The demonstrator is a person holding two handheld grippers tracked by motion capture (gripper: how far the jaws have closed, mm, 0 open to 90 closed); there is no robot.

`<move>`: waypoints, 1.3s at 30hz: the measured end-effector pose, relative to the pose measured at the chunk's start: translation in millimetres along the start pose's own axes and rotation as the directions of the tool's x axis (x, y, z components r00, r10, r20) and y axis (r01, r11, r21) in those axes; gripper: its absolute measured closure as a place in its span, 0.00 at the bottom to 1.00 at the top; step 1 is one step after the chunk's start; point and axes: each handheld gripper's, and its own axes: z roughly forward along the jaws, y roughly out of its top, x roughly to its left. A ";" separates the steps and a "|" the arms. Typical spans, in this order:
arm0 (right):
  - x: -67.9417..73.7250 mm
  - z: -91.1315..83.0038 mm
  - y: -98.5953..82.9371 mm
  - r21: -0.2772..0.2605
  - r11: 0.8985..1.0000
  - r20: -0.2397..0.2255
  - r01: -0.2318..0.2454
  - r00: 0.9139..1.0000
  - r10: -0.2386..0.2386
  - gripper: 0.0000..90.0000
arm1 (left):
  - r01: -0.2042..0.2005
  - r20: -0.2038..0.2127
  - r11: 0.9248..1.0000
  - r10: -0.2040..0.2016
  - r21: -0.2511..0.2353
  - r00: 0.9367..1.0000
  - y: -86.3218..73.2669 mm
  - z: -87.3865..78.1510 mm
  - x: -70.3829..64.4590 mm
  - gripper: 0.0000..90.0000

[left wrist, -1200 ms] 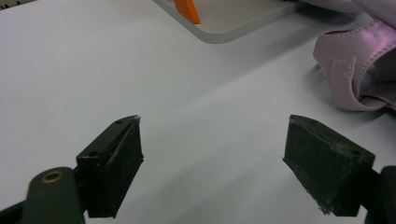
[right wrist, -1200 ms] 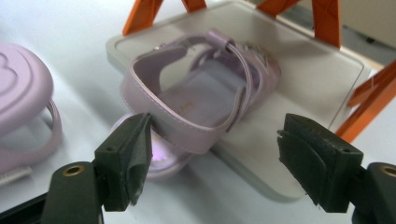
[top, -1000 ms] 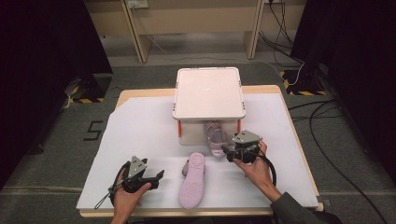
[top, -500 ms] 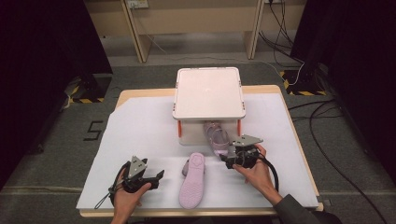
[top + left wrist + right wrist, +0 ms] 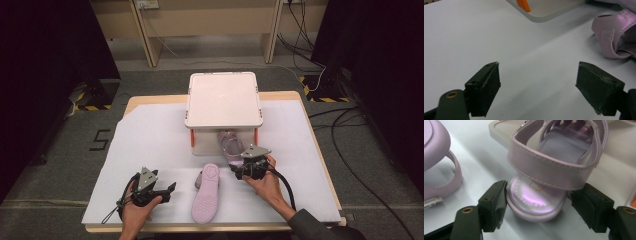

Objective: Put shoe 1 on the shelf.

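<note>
1. High view: a lidded plastic storage box (image 5: 223,100) stands mid-table on a white table cover (image 5: 150,145). One lilac sandal (image 5: 231,146) lies with its toe end under the box's front edge and its heel toward the person; the right gripper (image 5: 239,171) sits right at that heel. A second sandal (image 5: 206,194) lies sole-up between the two hands, its long axis running roughly from the person toward the box. The left gripper (image 5: 169,189) rests near the table's front edge, jaws pointed at the overturned sandal but apart from it. The right hand is plainly the nearer one to the upright sandal.

2. Left gripper view: the jaws stand wide apart with nothing between them, bare cover ahead. The overturned sandal's strap (image 5: 614,35) lies ahead and to the right; the box's corner with an orange latch (image 5: 524,5) is farther off.

3. Right gripper view: the jaws bracket the upright sandal's heel end (image 5: 536,200), one at each side of the sole, close or just touching; I cannot tell whether they grip yet. The ankle strap (image 5: 549,168) arches just above. The sandal's long axis runs straight away from the jaws, so pulling it back toward the person looks unobstructed, with the other sandal off to the left.
</note>
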 end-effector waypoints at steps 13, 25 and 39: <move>-7.1 30.4 22.3 -0.020 0.998 -0.020 0.057 0.998 -0.057 0.34 | 0.003 0.001 1.000 -0.003 0.001 1.000 -0.7 1.6 -0.4 0.21; -7.3 50.1 33.9 -0.017 0.999 -0.032 0.038 0.999 -0.038 0.33 | 0.003 0.005 1.000 -0.003 0.002 1.000 -0.7 1.8 -0.6 0.21; 1.1 36.9 31.4 0.004 0.992 -0.053 0.125 0.991 -0.124 0.48 | 0.000 0.005 1.000 0.000 0.002 1.000 -0.5 1.3 -0.8 0.21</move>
